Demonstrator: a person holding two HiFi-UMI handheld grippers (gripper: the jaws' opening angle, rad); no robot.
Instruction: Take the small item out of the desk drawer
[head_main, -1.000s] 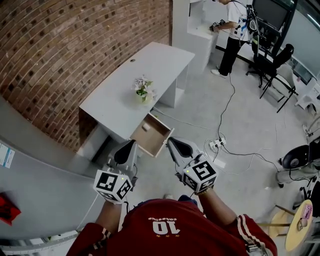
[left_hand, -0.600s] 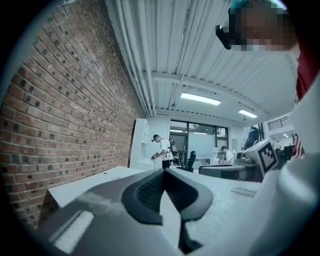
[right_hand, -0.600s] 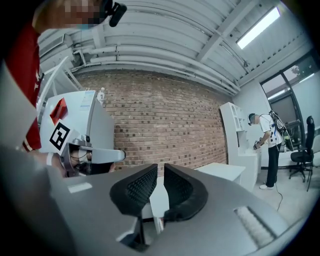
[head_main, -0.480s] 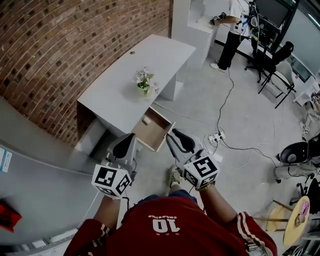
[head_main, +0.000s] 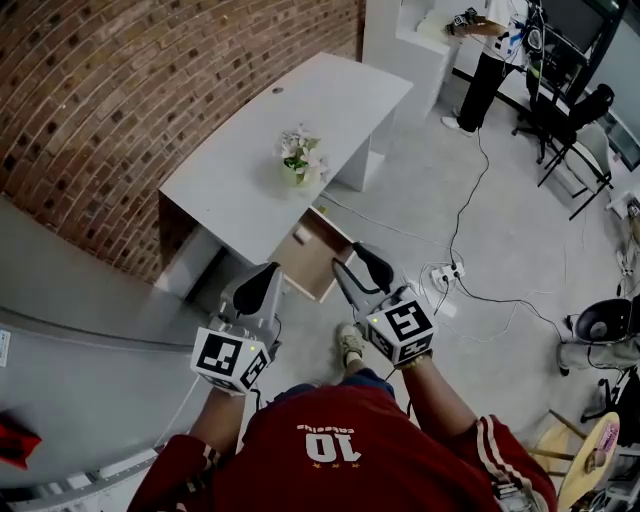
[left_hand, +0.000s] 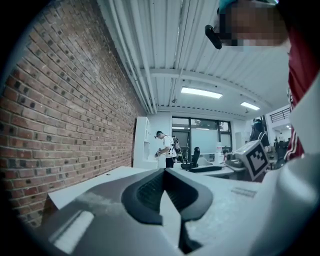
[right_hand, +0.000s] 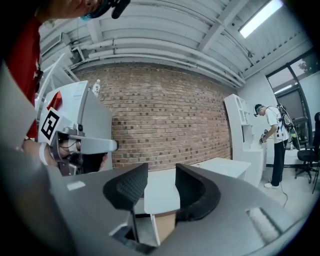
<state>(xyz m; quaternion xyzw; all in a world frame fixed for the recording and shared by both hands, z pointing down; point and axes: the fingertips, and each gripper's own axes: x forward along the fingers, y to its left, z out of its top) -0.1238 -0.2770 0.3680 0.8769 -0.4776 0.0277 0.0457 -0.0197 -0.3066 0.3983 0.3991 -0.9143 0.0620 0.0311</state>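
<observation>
Head view: the drawer (head_main: 312, 262) hangs open below the desk (head_main: 250, 160), with what seems a small pale item (head_main: 299, 239) inside. Near the drawer, left gripper (head_main: 262, 283) is closed and empty; right gripper (head_main: 356, 263) is opening, empty. Reaching and grasping remain.

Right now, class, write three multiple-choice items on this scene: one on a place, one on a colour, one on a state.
1. Where does the small pot of pale flowers stand?
A in the drawer; B on the white desk top; C on the floor.
2. What colour is the wall behind the desk?
A red-brown; B green; C white.
3. How is the wooden-lined desk drawer?
A shut; B lying on the floor; C pulled open.
Answers: B, the flowers sit on the desk top; A, red-brown brick courses show; C, its wooden inside shows in front of the desk.
</observation>
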